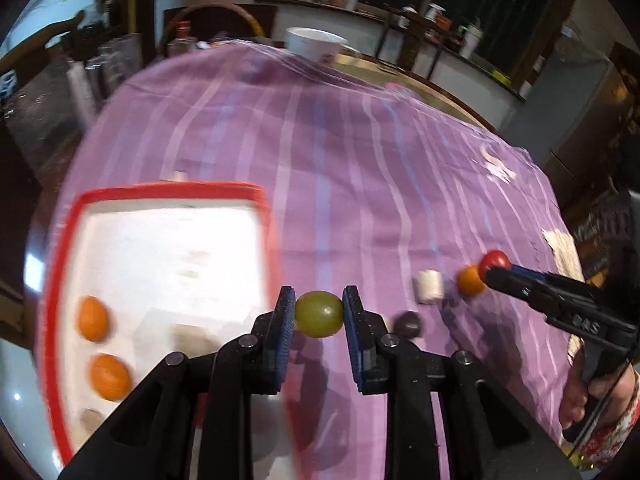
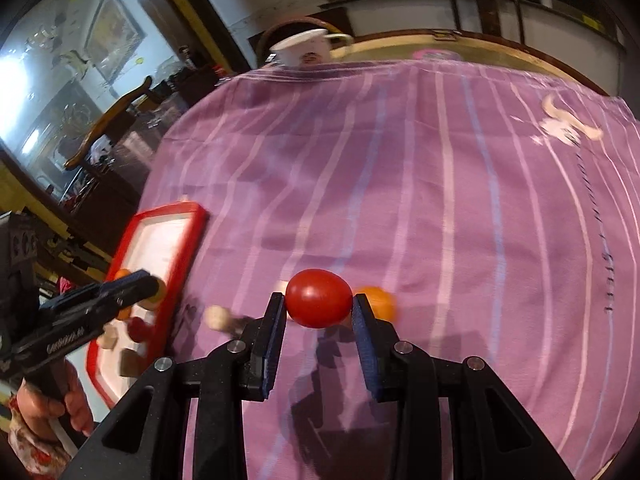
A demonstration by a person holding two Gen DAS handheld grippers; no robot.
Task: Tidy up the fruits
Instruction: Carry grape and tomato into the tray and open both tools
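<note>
A green grape [image 1: 319, 314] is being pinched between the blue pads [image 1: 282, 330] of the left gripper [image 1: 319, 315], held above the purple striped cloth [image 1: 340, 168], just right of the red-rimmed tray [image 1: 262, 216]. Two orange fruits [image 1: 93, 318] are being kept on the tray's white floor. A red tomato [image 2: 319, 298] is being clamped by the right gripper [image 2: 319, 300], over the cloth. An orange fruit [image 2: 378, 302] is lying on the cloth just behind the tomato. A white block [image 1: 429, 286] and a dark fruit [image 1: 408, 323] are lying between the grippers. A white cup [image 1: 314, 42] is standing at the far edge.
</note>
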